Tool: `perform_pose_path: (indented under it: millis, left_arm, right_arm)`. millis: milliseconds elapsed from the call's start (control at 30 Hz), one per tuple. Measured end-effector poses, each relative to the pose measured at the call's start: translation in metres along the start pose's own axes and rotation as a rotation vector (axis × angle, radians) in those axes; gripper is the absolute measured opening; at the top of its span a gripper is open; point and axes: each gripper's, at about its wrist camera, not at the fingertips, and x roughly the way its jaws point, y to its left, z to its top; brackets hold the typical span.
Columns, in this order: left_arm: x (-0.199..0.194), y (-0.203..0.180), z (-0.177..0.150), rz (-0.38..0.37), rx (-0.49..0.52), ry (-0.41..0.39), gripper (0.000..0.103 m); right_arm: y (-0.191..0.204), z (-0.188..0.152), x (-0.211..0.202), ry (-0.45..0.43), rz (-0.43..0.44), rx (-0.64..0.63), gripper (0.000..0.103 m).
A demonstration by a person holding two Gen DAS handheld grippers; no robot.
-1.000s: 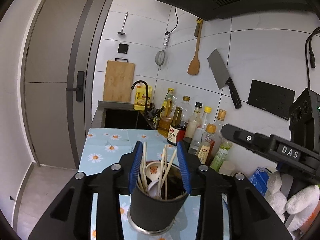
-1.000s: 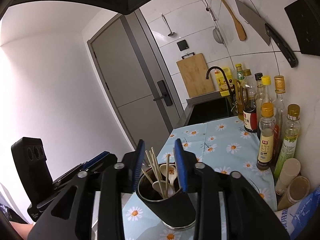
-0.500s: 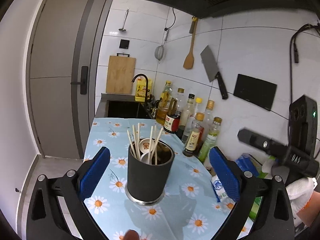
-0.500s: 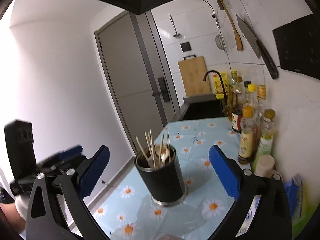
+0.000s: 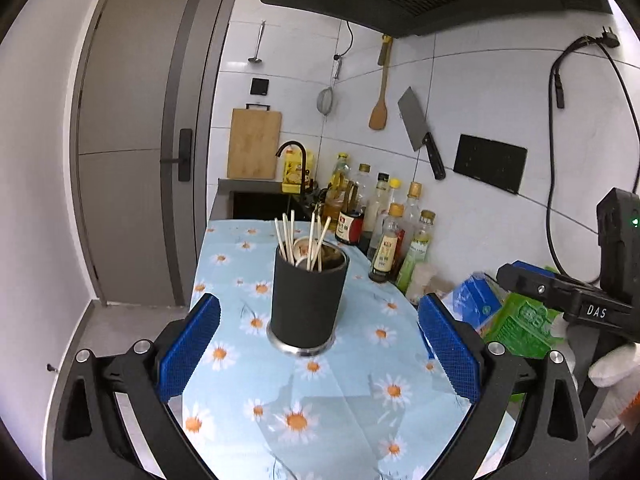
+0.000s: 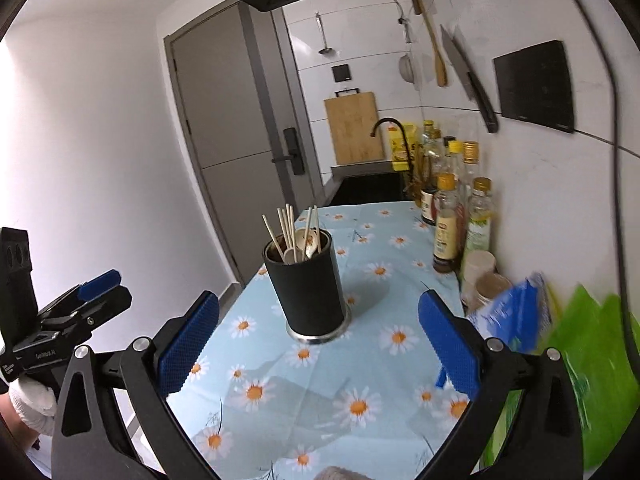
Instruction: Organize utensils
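A black utensil holder (image 5: 307, 298) stands upright on a daisy-print tablecloth (image 5: 320, 400), filled with chopsticks (image 5: 288, 236) and spoons. The left gripper (image 5: 318, 350) and right gripper (image 6: 318, 342) both have their blue-padded jaws spread wide, holding nothing, the holder standing free beyond them. The right gripper's body (image 5: 592, 308) reads "DAS"; the labels on the bottles (image 5: 386, 248) by the wall are too small to read.

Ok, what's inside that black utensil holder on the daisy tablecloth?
The black utensil holder holds several wooden chopsticks and a few pale spoons, standing upright. Their lower ends and the holder's bottom are hidden by its wall.
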Motion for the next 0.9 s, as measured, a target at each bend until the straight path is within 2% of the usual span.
perform_pose_path:
  millis: [167, 300, 600, 900]
  left_arm:
    - [-0.012, -0.006, -0.013, -0.055, 0.006, 0.036, 0.096]
    - [-0.019, -0.009, -0.022, -0.022, 0.006, 0.041, 0.096]
    - [-0.027, -0.007, -0.041, -0.08, 0.0, 0.102, 0.096]
    - [-0.028, 0.004, -0.055, -0.082, -0.021, 0.153, 0.096]
  right_arm:
    - [0.009, -0.016, -0.013, 0.024, -0.013, 0.028, 0.098]
    - [0.022, -0.023, -0.021, 0.035, -0.035, 0.004, 0.098]
    - [0.035, -0.046, -0.034, 0.049, -0.071, 0.014, 0.098]
    - [0.049, -0.065, -0.035, 0.069, -0.064, 0.006, 0.098]
